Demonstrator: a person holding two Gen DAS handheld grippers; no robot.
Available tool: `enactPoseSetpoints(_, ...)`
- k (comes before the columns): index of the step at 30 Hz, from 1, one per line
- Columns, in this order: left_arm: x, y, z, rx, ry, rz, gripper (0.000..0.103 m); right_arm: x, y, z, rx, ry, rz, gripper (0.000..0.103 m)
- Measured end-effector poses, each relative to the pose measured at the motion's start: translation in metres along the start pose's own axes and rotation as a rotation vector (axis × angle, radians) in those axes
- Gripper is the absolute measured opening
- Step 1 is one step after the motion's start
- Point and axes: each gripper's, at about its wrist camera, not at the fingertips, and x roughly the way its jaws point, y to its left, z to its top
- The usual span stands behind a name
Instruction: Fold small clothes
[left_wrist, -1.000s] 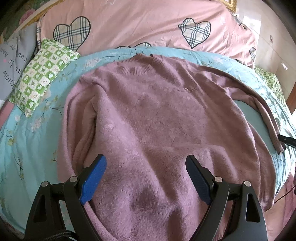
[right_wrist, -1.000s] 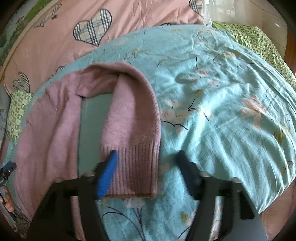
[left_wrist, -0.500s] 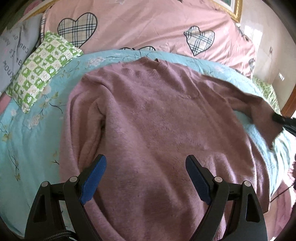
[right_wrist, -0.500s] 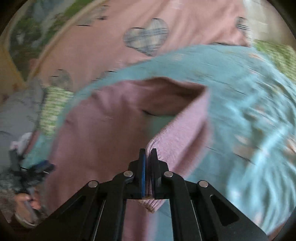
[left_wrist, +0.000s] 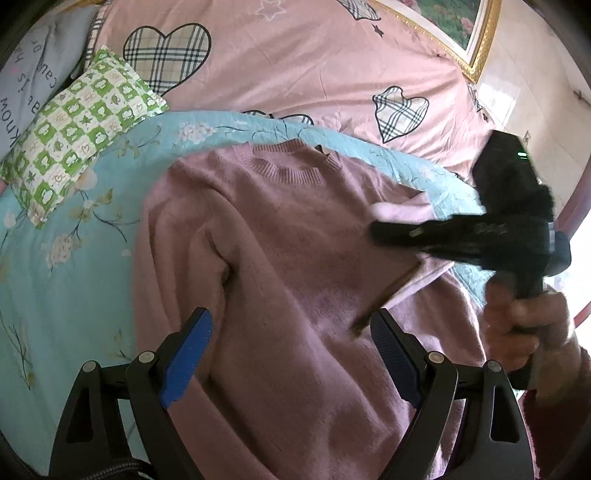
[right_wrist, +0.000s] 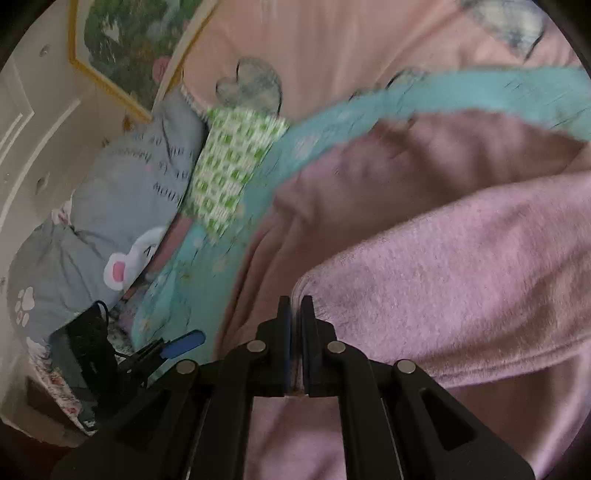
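Observation:
A mauve knitted sweater (left_wrist: 295, 240) lies face up on the teal floral bedspread (left_wrist: 74, 258), collar toward the headboard. My left gripper (left_wrist: 290, 354) hovers open over its lower chest, with nothing between the blue pads (left_wrist: 188, 354). My right gripper (right_wrist: 294, 306) is shut on the sweater's right sleeve (right_wrist: 443, 277), which drapes away to the right over the body. In the left wrist view the right gripper (left_wrist: 375, 230) comes in from the right in a person's hand (left_wrist: 524, 325). The lifted sleeve (left_wrist: 402, 210) sits above the chest, its cuff edge hanging down.
A green checked pillow (left_wrist: 77, 129) and a grey printed pillow (left_wrist: 26, 85) lie at the bed's left. A pink duvet with plaid hearts (left_wrist: 295, 66) is bunched behind the sweater. A gold-framed picture (left_wrist: 461, 33) hangs on the wall beyond.
My right gripper shut on the right sleeve's cuff, lifted it and swept it leftward over the sweater's body. The left gripper drifted a little and stayed open.

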Motion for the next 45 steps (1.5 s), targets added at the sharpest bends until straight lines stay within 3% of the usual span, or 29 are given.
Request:
enactPoseSetpoints(8, 0.032, 0.000, 0.032, 0.058, 0.038, -0.024, 0.088, 0.058, -0.020, 0.014, 0.106, 0.104, -0.014, 0.011)
enactPoseSetpoints(13, 0.060, -0.019, 0.053, 0.140, 0.069, -0.057, 0.089, 0.014, -0.040, 0.004, 0.142, 0.015, -0.025, 0.028)
enactPoseSetpoints(15, 0.075, -0.024, 0.059, 0.170, 0.096, -0.047, 0.090, -0.012, -0.050, 0.000, 0.151, -0.037, -0.051, 0.029)
enactPoseSetpoints(22, 0.155, -0.017, 0.061, 0.191, 0.322, -0.060, 0.089, -0.084, -0.081, -0.024, 0.217, -0.142, -0.136, 0.032)
enactPoseSetpoints(24, 0.167, -0.018, 0.059, 0.184, 0.367, -0.119, 0.080, -0.100, -0.085, -0.029, 0.229, -0.163, -0.145, 0.032)
enactPoseSetpoints(25, 0.170, -0.020, 0.057, 0.188, 0.378, -0.151, 0.065, -0.103, -0.085, -0.030, 0.230, -0.170, -0.148, 0.033)
enactPoseSetpoints(26, 0.171, -0.021, 0.056, 0.191, 0.388, -0.185, 0.040, -0.106, -0.085, -0.031, 0.229, -0.178, -0.155, 0.033)
enactPoseSetpoints(27, 0.170, -0.022, 0.055, 0.188, 0.399, -0.222, 0.025, -0.113, -0.085, -0.032, 0.226, -0.189, -0.165, 0.033)
enactPoseSetpoints(28, 0.169, -0.023, 0.055, 0.189, 0.391, -0.232, 0.011, -0.115, -0.085, -0.032, 0.224, -0.195, -0.170, 0.033)
enactPoseSetpoints(29, 0.165, -0.024, 0.055, 0.198, 0.371, -0.228, 0.006, -0.115, -0.083, -0.032, 0.221, -0.201, -0.173, 0.033)
enactPoseSetpoints(31, 0.151, -0.021, 0.057, 0.207, 0.317, -0.207, 0.004, -0.120, -0.085, -0.030, 0.220, -0.207, -0.178, 0.033)
enactPoseSetpoints(34, 0.121, 0.005, 0.065, 0.141, 0.238, -0.205, 0.003, -0.125, -0.087, -0.029, 0.209, -0.214, -0.201, 0.033)
enactPoseSetpoints(38, 0.116, 0.046, 0.061, 0.072, 0.242, -0.133, 0.003, -0.130, -0.101, -0.021, 0.217, -0.232, -0.278, 0.036)
enactPoseSetpoints(43, 0.104, 0.072, 0.060, -0.001, 0.215, -0.144, 0.003, -0.134, -0.129, 0.009, 0.222, -0.239, -0.411, 0.066)
enactPoseSetpoints(45, 0.100, 0.076, 0.060, -0.022, 0.212, -0.140, 0.003, -0.130, -0.146, 0.027, 0.226, -0.239, -0.444, 0.067)
